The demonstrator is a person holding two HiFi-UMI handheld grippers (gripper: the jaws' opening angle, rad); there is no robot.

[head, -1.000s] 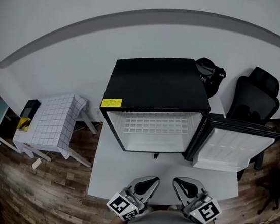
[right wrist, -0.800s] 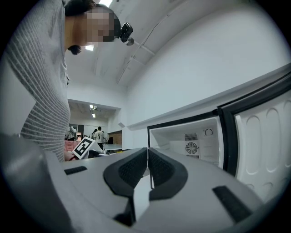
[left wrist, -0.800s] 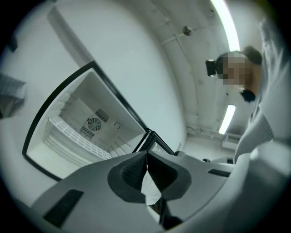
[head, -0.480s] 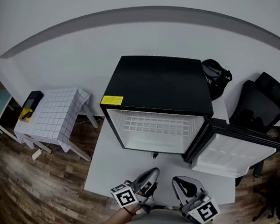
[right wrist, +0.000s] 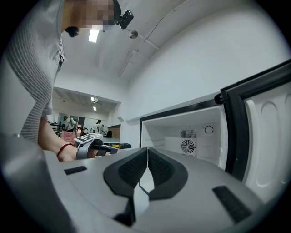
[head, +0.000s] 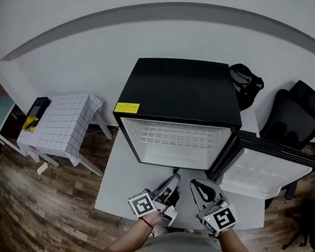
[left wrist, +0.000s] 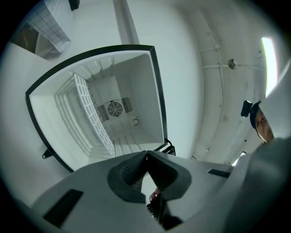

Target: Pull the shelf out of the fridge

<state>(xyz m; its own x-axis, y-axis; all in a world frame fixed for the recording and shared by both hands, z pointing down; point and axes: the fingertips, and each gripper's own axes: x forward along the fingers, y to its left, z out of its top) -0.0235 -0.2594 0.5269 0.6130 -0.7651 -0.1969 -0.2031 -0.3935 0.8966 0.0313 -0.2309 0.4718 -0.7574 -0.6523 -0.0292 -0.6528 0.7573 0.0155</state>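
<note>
Status: fridge door is open, so access is OK. Shelf sits fully inside the cavity on its side ribs, untouched. Left claw and right claw are both pinched fully together w/ nothing between the pads. They hover over the bench in front of the opening, short of the shelf. Left to do, as we judge it: open a claw, reach in, grip the shelf's front edge, slide it out. None of the pull is done yet.
</note>
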